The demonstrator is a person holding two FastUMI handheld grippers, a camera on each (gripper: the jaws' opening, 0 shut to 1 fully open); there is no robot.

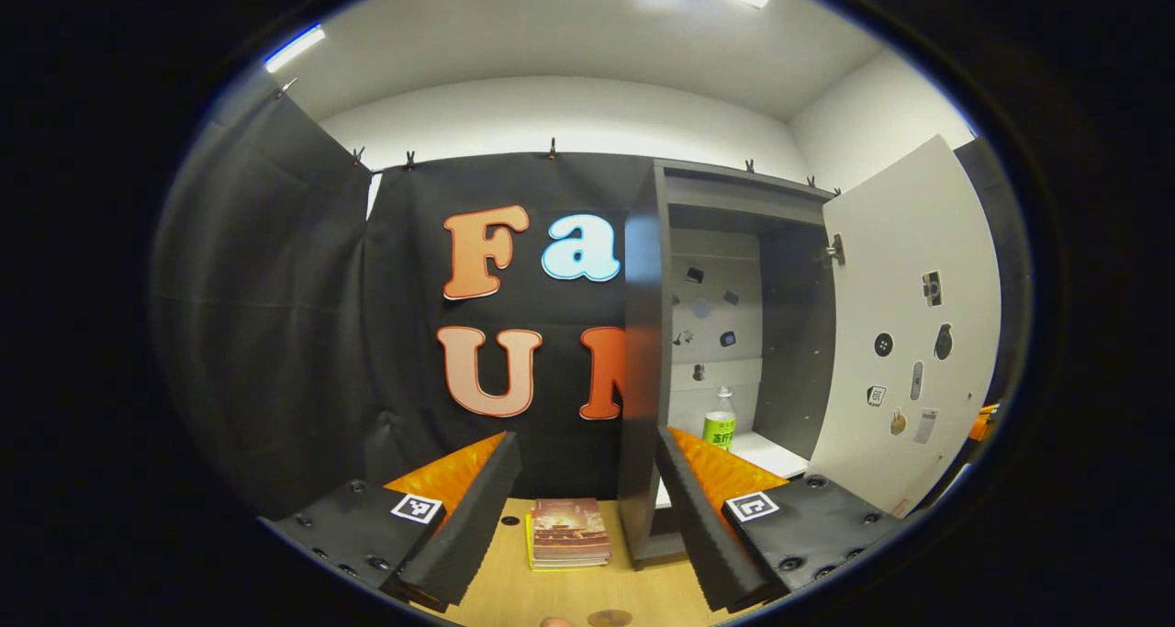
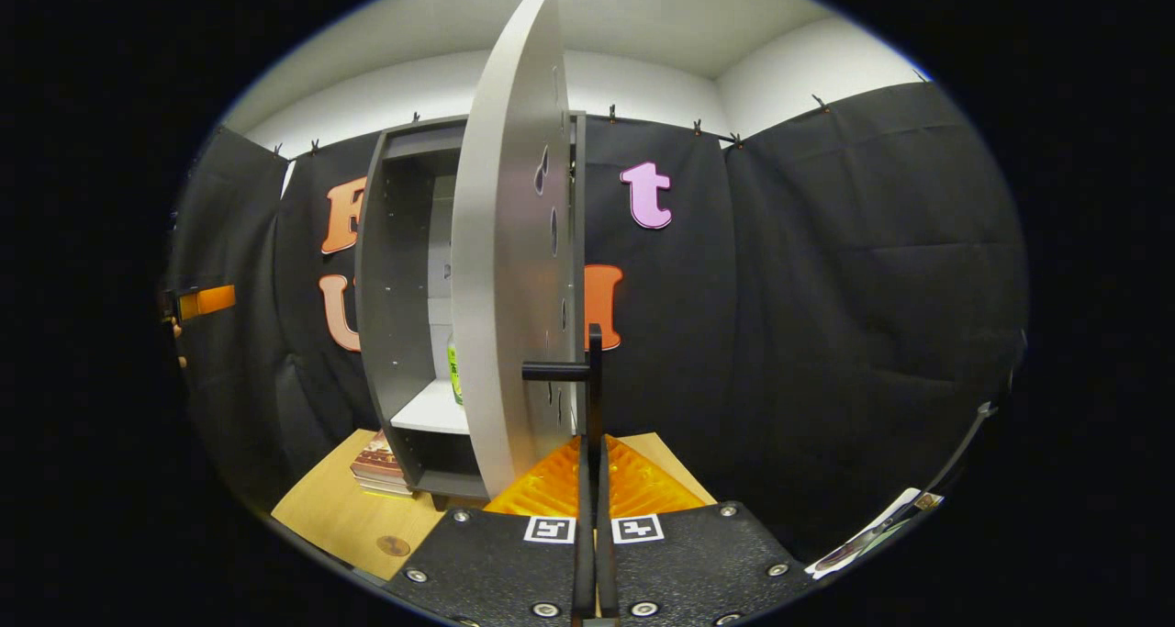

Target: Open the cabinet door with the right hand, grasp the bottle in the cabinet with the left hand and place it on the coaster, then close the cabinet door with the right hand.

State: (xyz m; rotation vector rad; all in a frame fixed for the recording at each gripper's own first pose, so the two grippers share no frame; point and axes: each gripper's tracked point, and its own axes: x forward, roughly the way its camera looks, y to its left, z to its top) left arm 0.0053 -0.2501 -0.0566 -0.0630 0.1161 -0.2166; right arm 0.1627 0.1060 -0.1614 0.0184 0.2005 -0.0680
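While the right claw (image 2: 594, 425) pinches the cabinet door (image 2: 509, 241) handle (image 2: 587, 370), the left claw (image 1: 583, 508) hangs open before the bottle (image 1: 720, 422) on the shelf's (image 1: 766, 453) front edge.

Both views face cabinet (image 1: 716, 333); right gripper view nearer door (image 2: 509, 241).

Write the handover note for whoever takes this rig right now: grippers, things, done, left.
Left gripper: open, holding nothing, aimed at the cabinet from in front of it.
Right gripper: fingers closed on the door handle.
Cabinet door: swung wide open.
Bottle: upright on the white shelf inside the cabinet, untouched.
Coaster: on the wooden table, near its front edge, bare. A stack of books lies beside the cabinet.
Done: door opened.
Left: left gripper takes the bottle, sets it on the coaster; right gripper closes the door.
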